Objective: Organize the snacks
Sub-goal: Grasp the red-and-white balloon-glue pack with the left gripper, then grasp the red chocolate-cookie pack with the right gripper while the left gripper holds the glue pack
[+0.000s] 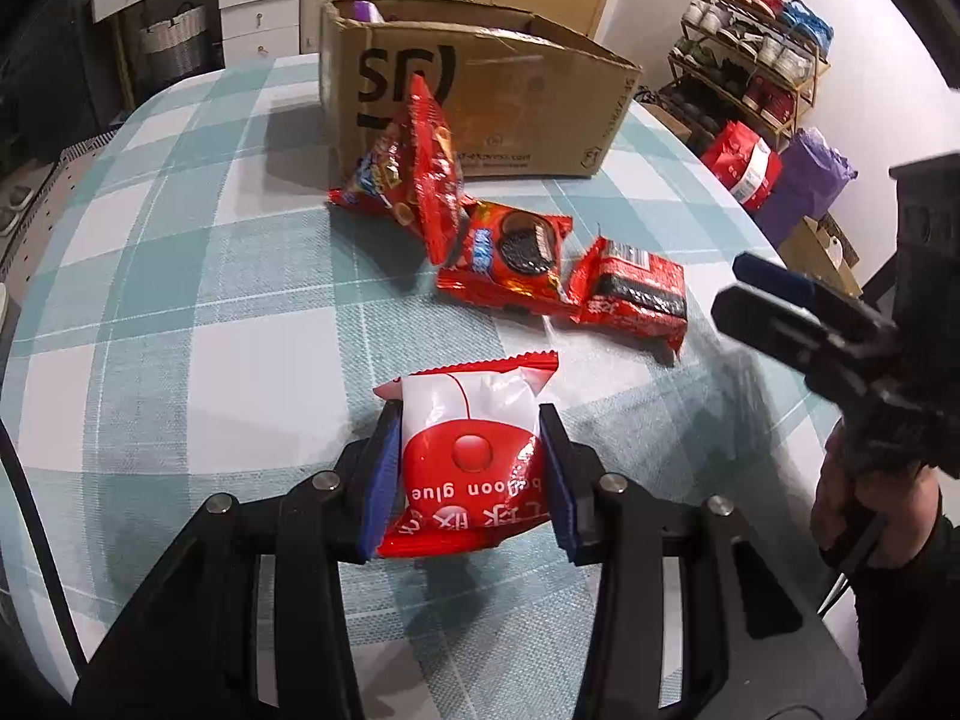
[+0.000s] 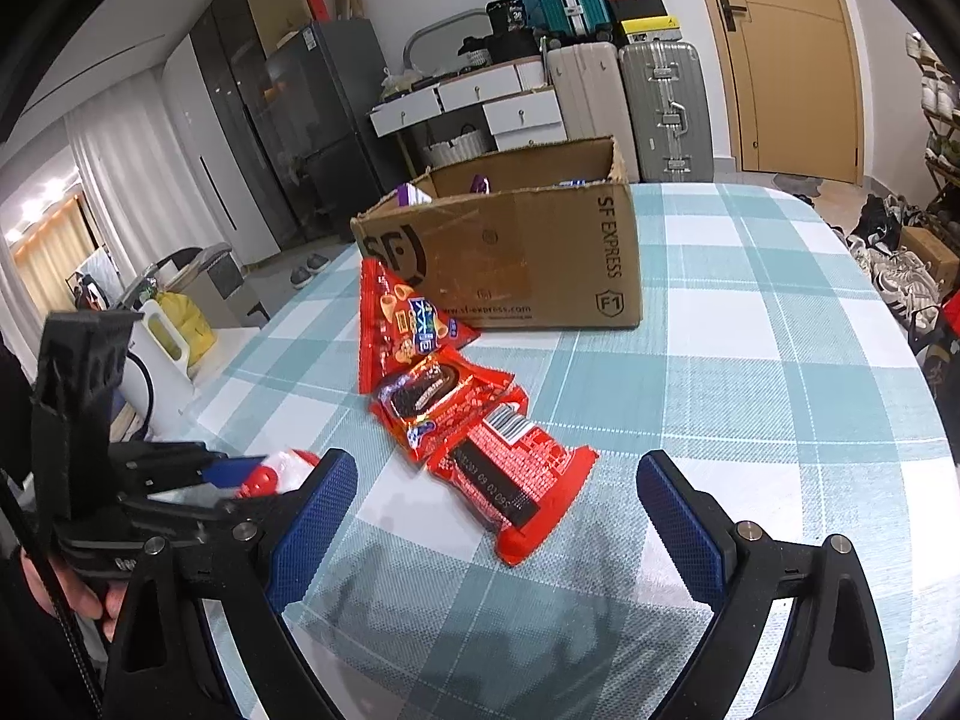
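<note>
My left gripper [image 1: 471, 438] is shut on a red and white snack packet [image 1: 465, 462] marked "balloon glue", held just above the checked tablecloth. The packet also shows in the right wrist view [image 2: 282, 471]. Ahead lie three red packs: a tall chips bag [image 1: 414, 168] leaning at the box, an Oreo pack [image 1: 510, 258] and a dark-labelled pack [image 1: 636, 294]. In the right wrist view they are the chips bag [image 2: 399, 324], the Oreo pack [image 2: 438, 405] and the dark-labelled pack [image 2: 510, 489]. My right gripper [image 2: 495, 480] is open and empty, just short of the dark-labelled pack.
An open SF Express cardboard box [image 1: 480, 84] stands at the far side of the table [image 2: 750, 360], with purple items inside. A shoe rack [image 1: 756, 66] and bags stand off the table's right edge. Suitcases [image 2: 660, 102] and drawers are behind the box.
</note>
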{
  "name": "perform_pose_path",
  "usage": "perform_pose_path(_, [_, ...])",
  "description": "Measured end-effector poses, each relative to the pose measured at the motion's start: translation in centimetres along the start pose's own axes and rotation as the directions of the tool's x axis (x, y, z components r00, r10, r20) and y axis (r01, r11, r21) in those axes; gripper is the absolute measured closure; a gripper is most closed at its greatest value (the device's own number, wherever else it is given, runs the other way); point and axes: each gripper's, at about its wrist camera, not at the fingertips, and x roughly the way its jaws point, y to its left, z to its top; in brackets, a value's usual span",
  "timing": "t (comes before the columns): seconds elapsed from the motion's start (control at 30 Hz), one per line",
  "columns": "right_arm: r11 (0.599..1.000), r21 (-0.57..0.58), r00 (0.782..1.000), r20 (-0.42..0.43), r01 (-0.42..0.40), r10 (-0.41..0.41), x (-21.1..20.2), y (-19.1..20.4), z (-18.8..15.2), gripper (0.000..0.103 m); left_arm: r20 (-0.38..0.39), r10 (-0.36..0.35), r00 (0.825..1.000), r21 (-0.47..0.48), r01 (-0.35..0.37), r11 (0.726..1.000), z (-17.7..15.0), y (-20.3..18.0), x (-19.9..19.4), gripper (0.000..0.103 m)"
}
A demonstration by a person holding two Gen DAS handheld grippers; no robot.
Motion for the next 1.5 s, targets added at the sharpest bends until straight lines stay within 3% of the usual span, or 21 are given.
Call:
perform_pose_path(0.57, [0.999,-0.038,0.996,-0.091,0.012,-0.016,3.4,0.2,-0.4,0.007,0.003,-0.009,1.0,-0.083,0.009,0.996,-0.3,3.2,-1.6,0.063])
perform_pose_path(1.0, [0.986,-0.158,0.986,-0.148,0.055,-0.079,6.5,1.7,0.7,0.007,-0.002,0.001,1.0,-0.109,-0.001,0.994,-0.3,4.4,-2.0,0.063])
perform_pose_path(1.3, [0.978,-0.205,0.979,-0.19,0.037,-0.077,8.0,2.3,0.6,0.039,0.001,0.007,1.0,-0.119,-0.007,0.993,-0.1,4.9,-2.3,0.063])
perform_pose_path(1.33, [0.977,-0.209,0.979,-0.191,0.032,-0.073,7.9,2.3,0.5,0.049,0.002,0.008,1.0,-0.121,-0.008,0.993,-0.1,5.0,-2.3,0.063])
perform_pose_path(1.37, [0.978,-0.206,0.979,-0.196,0.015,-0.056,7.9,2.4,0.5,0.053,0.003,0.009,1.0,-0.123,-0.009,0.992,-0.1,5.0,-2.4,0.063])
perform_pose_path(1.5, [0.98,-0.198,0.979,-0.201,-0.014,-0.027,7.7,2.3,0.3,0.056,0.006,0.009,1.0,-0.123,-0.008,0.992,0.0,5.0,-2.5,0.063])
